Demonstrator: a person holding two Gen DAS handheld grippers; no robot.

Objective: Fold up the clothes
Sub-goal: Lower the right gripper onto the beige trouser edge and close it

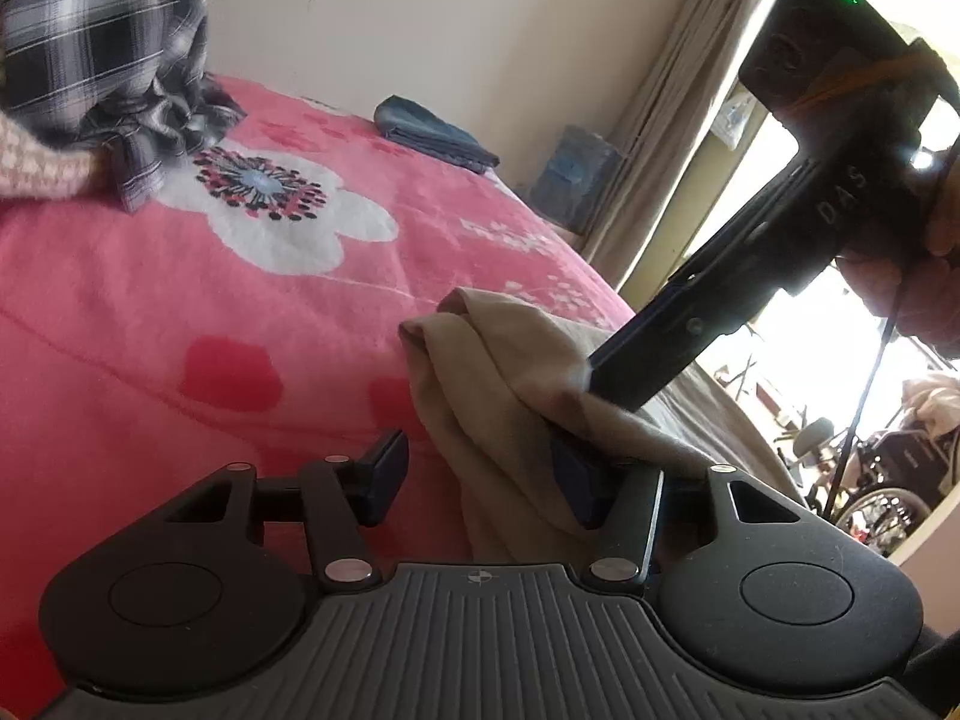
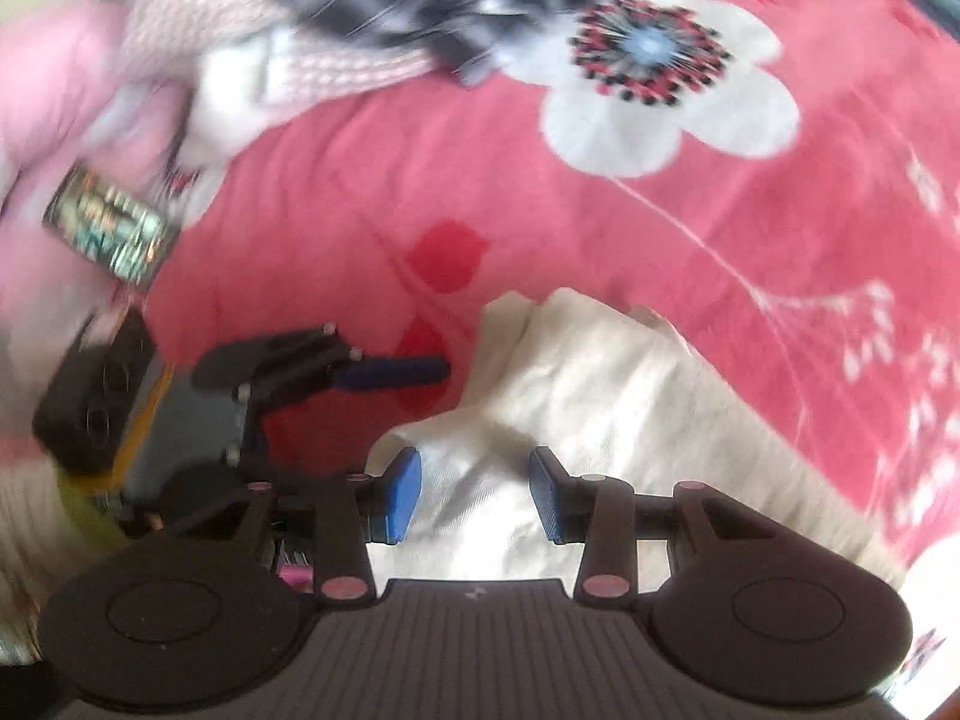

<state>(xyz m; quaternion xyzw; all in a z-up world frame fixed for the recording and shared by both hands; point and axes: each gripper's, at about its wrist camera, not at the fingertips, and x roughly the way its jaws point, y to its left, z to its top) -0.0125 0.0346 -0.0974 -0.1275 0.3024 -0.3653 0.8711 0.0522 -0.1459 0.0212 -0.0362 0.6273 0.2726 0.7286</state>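
Note:
A beige garment [image 1: 510, 372] lies bunched on the pink flowered bedspread [image 1: 180, 300], near the bed's edge. My left gripper [image 1: 480, 474] is open. The cloth fills the right part of its gap and drapes over the right finger [image 1: 576, 480]; the left pad stands free of it. My right gripper [image 1: 612, 378] slants down from the upper right with its tips in the same cloth. In the right wrist view the right gripper [image 2: 474, 495] points down at the pale garment [image 2: 600, 396], pads apart with cloth under the gap. One of the left gripper's fingers [image 2: 390, 372] reaches the cloth's left edge.
A black-and-white plaid shirt [image 1: 102, 48] and a pink knit [image 1: 36, 171] are heaped at the far left. Folded blue jeans [image 1: 432, 132] lie by the wall. A curtain [image 1: 678, 120] hangs past the bed's right edge. A pink sleeve with a bracelet [image 2: 111, 234] is behind the left gripper.

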